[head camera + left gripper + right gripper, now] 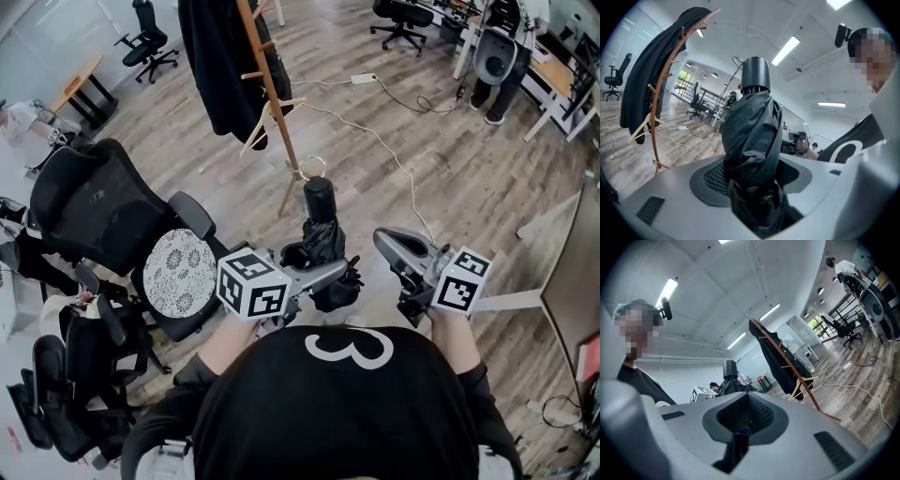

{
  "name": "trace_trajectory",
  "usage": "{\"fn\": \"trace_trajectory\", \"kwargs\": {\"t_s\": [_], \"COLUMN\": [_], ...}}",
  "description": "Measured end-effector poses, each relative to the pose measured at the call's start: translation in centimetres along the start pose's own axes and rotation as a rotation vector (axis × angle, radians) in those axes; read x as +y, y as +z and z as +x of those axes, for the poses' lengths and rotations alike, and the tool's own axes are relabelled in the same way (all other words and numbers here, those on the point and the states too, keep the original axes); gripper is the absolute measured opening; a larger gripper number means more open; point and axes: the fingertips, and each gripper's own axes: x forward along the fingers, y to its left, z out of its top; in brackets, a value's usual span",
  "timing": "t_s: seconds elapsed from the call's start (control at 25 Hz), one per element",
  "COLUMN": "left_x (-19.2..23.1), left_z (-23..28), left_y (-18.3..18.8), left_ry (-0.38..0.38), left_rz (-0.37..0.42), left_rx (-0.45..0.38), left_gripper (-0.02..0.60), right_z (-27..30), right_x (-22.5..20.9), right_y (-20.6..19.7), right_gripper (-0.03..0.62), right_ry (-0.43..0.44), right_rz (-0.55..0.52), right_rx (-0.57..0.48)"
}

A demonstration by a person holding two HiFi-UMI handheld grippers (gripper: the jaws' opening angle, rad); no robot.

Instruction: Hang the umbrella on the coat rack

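The folded black umbrella point(321, 234) stands upright with its cylindrical handle on top, between the jaws of my left gripper point(330, 272). In the left gripper view the umbrella point(752, 136) fills the middle, and the left gripper point(752, 187) is shut on its bunched fabric. My right gripper point(389, 242) is just right of the umbrella, apart from it, shut on nothing. In the right gripper view the right gripper point(746, 404) has its pads together. The wooden coat rack point(274, 94) stands ahead on the floor, with a black coat point(217, 66) and a wooden hanger point(272, 122) on it.
A black office chair point(94, 206) with a patterned cushion point(178, 272) stands at my left. Another chair point(56, 394) is at lower left. A white cable point(375, 131) runs across the wood floor past the rack's foot. Desks and chairs point(506, 47) stand far right.
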Motion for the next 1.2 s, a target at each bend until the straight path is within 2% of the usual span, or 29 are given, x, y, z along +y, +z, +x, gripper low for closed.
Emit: {"fn": "trace_trajectory", "kwargs": {"t_s": [0.48, 0.8, 1.2], "left_x": [1.2, 2.1, 7.0], "left_z": [7.8, 9.6, 10.7], "left_y": [3.5, 5.2, 8.0], "left_ry": [0.030, 0.038, 0.059], "left_rz": [0.008, 0.023, 0.003], "left_rx": [-0.015, -0.032, -0.035], "left_gripper": [0.273, 0.273, 0.273], "right_z": [-2.7, -2.8, 0.8], "right_x": [-6.9, -9.0, -13.1], "right_y": [4.5, 6.2, 8.1], "right_gripper": [0.026, 0.026, 0.026], "right_ry": [0.029, 0.050, 0.057], "right_rz": [-0.015, -0.029, -0.010], "right_rx": [0.004, -0.015, 0.000]}}
